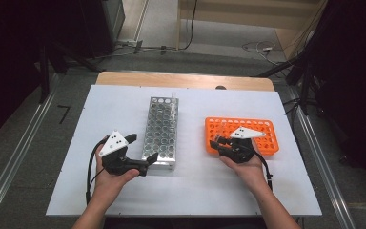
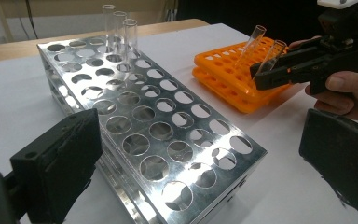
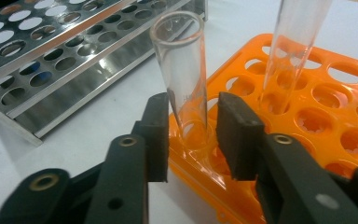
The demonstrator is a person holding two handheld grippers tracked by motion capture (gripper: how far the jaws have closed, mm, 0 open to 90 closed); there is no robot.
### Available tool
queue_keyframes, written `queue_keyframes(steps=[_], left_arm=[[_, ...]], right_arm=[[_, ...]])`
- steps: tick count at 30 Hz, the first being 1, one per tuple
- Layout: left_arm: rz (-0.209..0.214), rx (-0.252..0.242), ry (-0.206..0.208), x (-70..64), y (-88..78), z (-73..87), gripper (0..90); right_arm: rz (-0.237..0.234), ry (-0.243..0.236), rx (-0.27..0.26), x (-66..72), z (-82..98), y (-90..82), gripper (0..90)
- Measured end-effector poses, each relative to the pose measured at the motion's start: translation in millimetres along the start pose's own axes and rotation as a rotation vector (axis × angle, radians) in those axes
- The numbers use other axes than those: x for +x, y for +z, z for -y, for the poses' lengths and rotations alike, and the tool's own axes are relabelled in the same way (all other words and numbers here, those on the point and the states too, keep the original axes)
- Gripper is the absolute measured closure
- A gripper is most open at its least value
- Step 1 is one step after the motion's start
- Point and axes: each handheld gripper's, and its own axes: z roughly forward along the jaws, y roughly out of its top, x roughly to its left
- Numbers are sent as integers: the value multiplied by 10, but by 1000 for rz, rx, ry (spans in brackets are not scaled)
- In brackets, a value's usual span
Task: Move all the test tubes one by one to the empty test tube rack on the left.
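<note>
While the left tool (image 1: 143, 149) gapes beside the metal rack (image 1: 162, 131), the right tool (image 3: 192, 135) nearly clasps a glass tube (image 3: 182, 70).

On the table (image 1: 76, 191), the plastic rack (image 1: 262, 131) lies right of the metal rack (image 1: 162, 131). Three tubes (image 2: 120, 32) stand in the metal rack's far end, two tubes (image 3: 186, 74) in the plastic rack's near-left corner.

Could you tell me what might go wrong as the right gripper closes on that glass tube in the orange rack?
1. The right gripper straddles a thin glass test tube that leans in the orange rack; a hard squeeze could crack it.
2. A second tube stands close behind; lifting at an angle could knock it.
3. The orange rack is light plastic and nothing holds it, so it may lift or slide with the tube.
</note>
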Motion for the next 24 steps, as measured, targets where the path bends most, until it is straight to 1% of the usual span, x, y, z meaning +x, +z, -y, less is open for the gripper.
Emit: queue_keyframes(steps=[3, 5, 8, 12, 24], left_arm=[[-3, 0, 1, -2, 3, 2, 0], [-1, -1, -1, -3, 6, 3, 0], [-1, 4, 5, -12, 14, 6, 0], [0, 5, 17, -35, 23, 3, 0], [3, 6, 18, -59, 28, -2, 0]], right_arm=[[-2, -8, -10, 0, 20, -5, 704], [7, -13, -12, -2, 25, -9, 726], [5, 1, -17, -10, 24, -18, 729], [2, -6, -31, -10, 16, -33, 732], [-13, -1, -101, -25, -87, -226, 734]])
